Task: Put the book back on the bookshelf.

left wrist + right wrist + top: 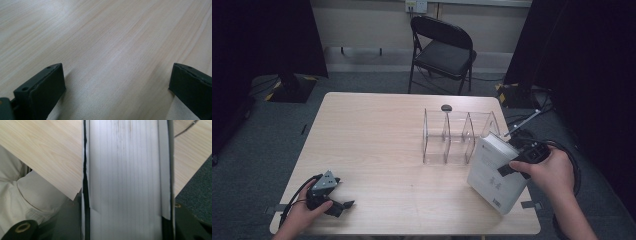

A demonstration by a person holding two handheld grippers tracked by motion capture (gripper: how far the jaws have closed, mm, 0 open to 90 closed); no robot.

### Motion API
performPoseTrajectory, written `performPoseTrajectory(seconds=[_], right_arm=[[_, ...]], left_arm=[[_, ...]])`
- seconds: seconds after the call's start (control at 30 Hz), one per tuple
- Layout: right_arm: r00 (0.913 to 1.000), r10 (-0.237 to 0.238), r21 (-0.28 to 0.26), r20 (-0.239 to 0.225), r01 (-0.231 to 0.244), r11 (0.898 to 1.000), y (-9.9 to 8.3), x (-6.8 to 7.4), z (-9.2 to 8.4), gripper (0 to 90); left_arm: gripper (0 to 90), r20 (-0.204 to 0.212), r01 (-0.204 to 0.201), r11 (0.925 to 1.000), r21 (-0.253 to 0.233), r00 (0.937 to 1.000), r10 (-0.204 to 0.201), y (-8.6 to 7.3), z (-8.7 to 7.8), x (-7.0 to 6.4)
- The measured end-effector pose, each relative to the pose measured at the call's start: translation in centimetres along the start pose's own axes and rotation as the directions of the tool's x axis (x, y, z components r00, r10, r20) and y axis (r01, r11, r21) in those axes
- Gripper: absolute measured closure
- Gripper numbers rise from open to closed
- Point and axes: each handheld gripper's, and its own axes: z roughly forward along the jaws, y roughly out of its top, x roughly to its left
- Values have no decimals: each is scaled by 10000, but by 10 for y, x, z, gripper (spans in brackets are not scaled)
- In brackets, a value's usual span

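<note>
On table | right tool (pixel 512 159) grips white book (pixel 494 172) | cover print illegible

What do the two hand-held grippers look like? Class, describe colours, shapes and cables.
The left hand-held gripper is black with a grey three-cornered plate on top and a black cable trailing from it. Its jaws are dark, blocky pads with small screw holes. The right hand-held gripper is black too, with a black cable looping behind it.
</note>
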Motion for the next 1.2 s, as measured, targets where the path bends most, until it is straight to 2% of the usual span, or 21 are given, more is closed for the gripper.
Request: performPoseTrajectory(seconds=[0.27, 0.53, 0.63, 0.8, 0.87, 1.07, 1.13, 1.2], right_arm=[[9998, 161, -123, 82, -160, 9998, 0, -11, 1, 521], [9995, 281, -118, 164, -279, 9995, 5, -15, 5, 521], [9987, 491, -224, 106, -488, 9986, 7, -17, 5, 520], [9982, 557, -222, 198, -553, 9982, 10, -20, 6, 520], [9970, 752, -184, 200, -749, 9970, 11, -21, 5, 520], [9959, 820, -170, 381, -814, 9965, 16, -25, 3, 520], [9941, 1033, -140, 317, -1029, 9946, 17, -25, 2, 520], [9943, 1029, -185, 274, -1024, 9946, 18, -27, 3, 520]], left_arm=[[0, -1, 0, 10000, 0, 10000, 0, 0, 0, 0], [0, 5, -3, 10000, 36, 10000, 3, 0, 0, 0], [0, 8, 7, 10000, 37, 10000, -7, 0, 0, 0], [0, 8, 13, 10000, 31, 10000, -13, 0, 0, 0], [0, 3, 2, 10000, 29, 10000, -2, 0, 0, 0], [0, -14, -23, 10000, 90, 10000, 23, 0, -1, 0], [0, -12, -11, 10000, 41, 10000, 12, 0, -1, 0], [0, -15, -13, 10000, 47, 10000, 13, 0, -1, 0]])
